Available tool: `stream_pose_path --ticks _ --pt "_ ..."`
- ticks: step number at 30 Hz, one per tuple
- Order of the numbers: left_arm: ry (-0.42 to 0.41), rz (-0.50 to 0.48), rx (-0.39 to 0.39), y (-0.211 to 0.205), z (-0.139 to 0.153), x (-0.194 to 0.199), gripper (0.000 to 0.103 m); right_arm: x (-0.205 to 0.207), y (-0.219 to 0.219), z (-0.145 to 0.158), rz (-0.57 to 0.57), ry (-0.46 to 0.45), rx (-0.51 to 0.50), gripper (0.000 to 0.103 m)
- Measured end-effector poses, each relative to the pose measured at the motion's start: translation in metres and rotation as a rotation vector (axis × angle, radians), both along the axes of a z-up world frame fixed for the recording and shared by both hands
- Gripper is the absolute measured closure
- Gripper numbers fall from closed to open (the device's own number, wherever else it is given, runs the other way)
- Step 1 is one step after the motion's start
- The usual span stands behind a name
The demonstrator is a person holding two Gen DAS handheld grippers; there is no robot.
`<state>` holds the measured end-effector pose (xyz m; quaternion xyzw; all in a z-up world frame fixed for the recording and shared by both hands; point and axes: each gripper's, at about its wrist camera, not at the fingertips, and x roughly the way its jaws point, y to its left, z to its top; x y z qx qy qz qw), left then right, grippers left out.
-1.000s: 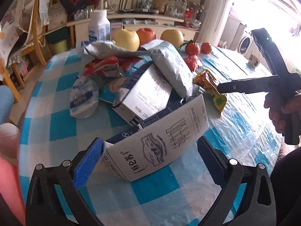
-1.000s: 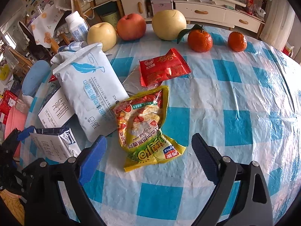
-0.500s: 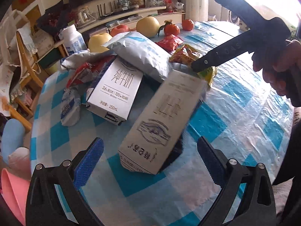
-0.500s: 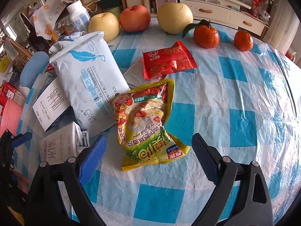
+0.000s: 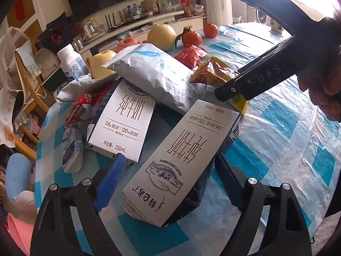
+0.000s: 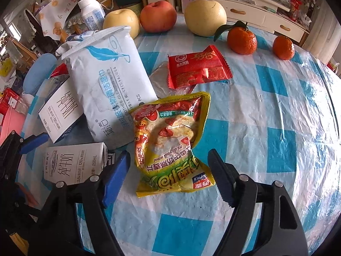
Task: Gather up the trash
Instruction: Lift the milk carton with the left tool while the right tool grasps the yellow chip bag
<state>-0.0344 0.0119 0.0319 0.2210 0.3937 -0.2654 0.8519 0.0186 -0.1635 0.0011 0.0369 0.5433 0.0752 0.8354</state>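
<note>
A white milk carton [image 5: 181,162] lies flat on the checked table between the fingers of my open left gripper [image 5: 170,179]; neither finger touches it. It also shows in the right wrist view [image 6: 72,164]. A second milk carton [image 5: 123,125] lies behind it under a white wipes pack [image 5: 153,74]. My right gripper [image 6: 170,175] is open, its fingers on either side of the lower end of a yellow snack bag [image 6: 170,140]. A red wrapper [image 6: 198,68] lies beyond it.
Apples, a pear [image 6: 204,17] and two tangerines [image 6: 242,39] line the table's far side. A white bottle [image 5: 72,61] and crumpled wrappers [image 5: 72,151] sit at the left. The right gripper's body [image 5: 277,64] hangs over the table in the left view.
The milk carton left my left gripper's fingers and tipped over flat onto the table. My right gripper moved forward, closer to the yellow bag.
</note>
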Motion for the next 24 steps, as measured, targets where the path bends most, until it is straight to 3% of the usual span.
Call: stream_pose_path --ticks 3,9,15,20,24 --pt "0.080 0.007 -0.044 -0.001 -0.007 0.006 0.020 0.001 0.003 -0.002 0.008 -0.001 -0.031 0.031" --pt "0.147 -0.004 -0.163 0.004 -0.002 0.006 0.020 0.002 0.003 0.003 0.018 -0.007 -0.032 0.043" --pt "0.154 0.044 -0.201 0.011 -0.001 0.009 0.024 0.002 0.003 0.002 0.016 -0.003 -0.028 0.039" --pt "0.119 0.050 -0.172 0.000 -0.003 0.000 0.032 0.002 0.004 0.001 0.010 0.011 -0.022 0.035" --pt "0.118 0.057 -0.182 -0.002 -0.001 -0.011 0.038 0.000 0.002 0.003 0.002 0.013 -0.023 0.043"
